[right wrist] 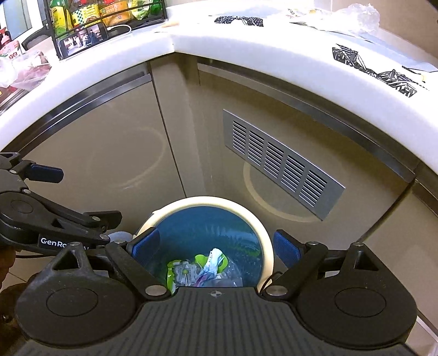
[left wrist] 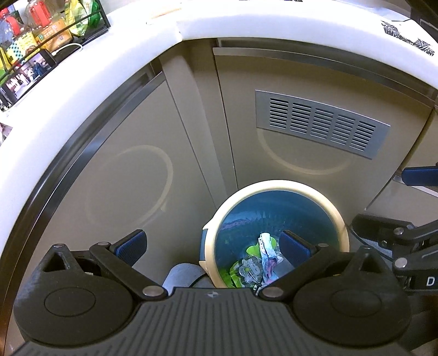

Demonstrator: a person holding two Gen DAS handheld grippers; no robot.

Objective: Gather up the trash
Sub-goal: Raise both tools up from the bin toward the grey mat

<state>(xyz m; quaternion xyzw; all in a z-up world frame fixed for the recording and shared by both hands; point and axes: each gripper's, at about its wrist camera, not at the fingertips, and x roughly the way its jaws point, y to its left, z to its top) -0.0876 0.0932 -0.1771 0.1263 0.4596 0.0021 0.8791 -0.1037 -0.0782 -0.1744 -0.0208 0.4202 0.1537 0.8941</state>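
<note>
A round bin with a cream rim (left wrist: 276, 187) and a blue liner stands on the floor below the counter corner; it also shows in the right wrist view (right wrist: 208, 202). Crumpled green and white wrappers (left wrist: 257, 263) lie at its bottom, also seen in the right wrist view (right wrist: 202, 269). My left gripper (left wrist: 213, 243) is open and empty, above the bin's left rim. My right gripper (right wrist: 216, 245) is open and empty, straight over the bin mouth. Each gripper shows at the edge of the other's view, the right one (left wrist: 397, 235) and the left one (right wrist: 54, 219).
A white L-shaped counter (right wrist: 246, 46) runs above beige cabinet doors with a metal vent grille (right wrist: 279, 164). A wire rack of bottles (right wrist: 104, 11) and a phone (right wrist: 82, 39) sit at the back left. Clear plastic wrap (right wrist: 356, 13) and black-and-white scraps (right wrist: 372, 69) lie on the right counter.
</note>
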